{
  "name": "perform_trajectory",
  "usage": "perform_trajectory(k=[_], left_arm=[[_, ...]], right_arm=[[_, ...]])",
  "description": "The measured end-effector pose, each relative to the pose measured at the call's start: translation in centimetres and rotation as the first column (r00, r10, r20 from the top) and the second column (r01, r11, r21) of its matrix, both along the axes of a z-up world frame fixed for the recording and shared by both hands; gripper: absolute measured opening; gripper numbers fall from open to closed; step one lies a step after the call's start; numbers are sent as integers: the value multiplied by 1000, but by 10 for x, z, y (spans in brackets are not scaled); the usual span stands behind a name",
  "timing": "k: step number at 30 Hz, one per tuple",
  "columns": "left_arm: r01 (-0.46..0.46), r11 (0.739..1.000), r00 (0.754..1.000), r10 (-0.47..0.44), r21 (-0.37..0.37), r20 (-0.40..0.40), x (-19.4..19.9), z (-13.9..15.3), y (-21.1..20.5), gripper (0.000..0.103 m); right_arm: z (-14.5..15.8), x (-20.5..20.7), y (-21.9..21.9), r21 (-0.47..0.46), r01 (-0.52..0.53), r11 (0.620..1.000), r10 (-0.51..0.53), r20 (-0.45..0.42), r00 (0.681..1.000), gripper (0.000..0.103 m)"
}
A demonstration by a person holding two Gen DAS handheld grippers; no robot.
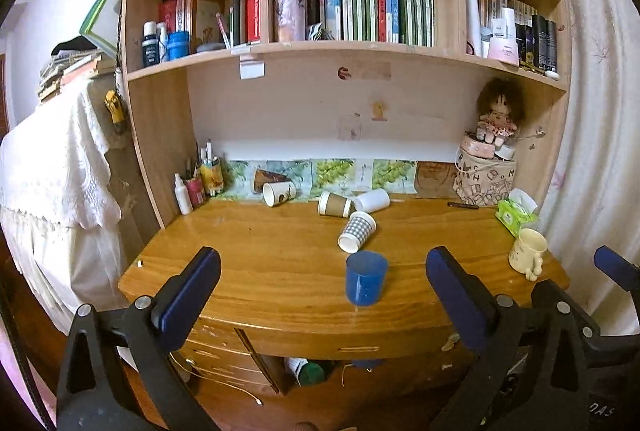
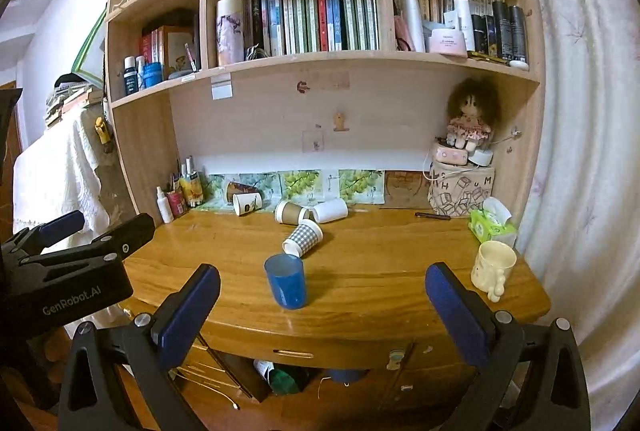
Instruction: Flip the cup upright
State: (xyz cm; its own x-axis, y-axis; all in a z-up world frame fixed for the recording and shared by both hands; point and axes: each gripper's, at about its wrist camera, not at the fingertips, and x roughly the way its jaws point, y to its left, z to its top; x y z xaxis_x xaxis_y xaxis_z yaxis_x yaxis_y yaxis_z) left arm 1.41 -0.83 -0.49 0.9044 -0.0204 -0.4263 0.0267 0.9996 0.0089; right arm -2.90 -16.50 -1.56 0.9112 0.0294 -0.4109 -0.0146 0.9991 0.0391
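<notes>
A blue plastic cup point(image 1: 366, 283) stands upright near the desk's front edge; it also shows in the right wrist view point(image 2: 285, 286). Behind it a checked paper cup point(image 1: 357, 231) point(image 2: 303, 237) lies on its side. Further back lie a brown-sleeved cup point(image 1: 336, 204) point(image 2: 292, 212), a plain white cup point(image 1: 372, 200) point(image 2: 330, 210) and a printed white cup point(image 1: 279, 193) point(image 2: 247, 204). My left gripper point(image 1: 320, 291) is open and empty, held in front of the desk. My right gripper point(image 2: 320, 295) is open and empty too, to the right of the left one.
A cream mug point(image 1: 527, 252) point(image 2: 492, 267) stands upright at the desk's right edge beside a green tissue pack point(image 1: 515, 214). Bottles and a pen holder point(image 1: 200, 183) stand at the back left, a printed bag with a doll point(image 1: 486, 179) at the back right. Bookshelves hang above the wooden desk point(image 1: 260, 263).
</notes>
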Motion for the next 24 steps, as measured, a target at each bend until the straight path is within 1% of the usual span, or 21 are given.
perform_trajectory(k=[3, 6, 24], left_arm=[[7, 1000, 1000, -7, 10, 25, -2, 3, -4, 103], [19, 1000, 999, -19, 14, 31, -1, 4, -7, 103], [54, 998, 999, -54, -10, -5, 15, -1, -15, 103]], right_arm=[[2, 0, -4, 2, 13, 1000, -13, 12, 1000, 103], [2, 2, -6, 6, 17, 1000, -18, 17, 1000, 103], [-2, 16, -10, 21, 7, 1000, -7, -6, 1000, 103]])
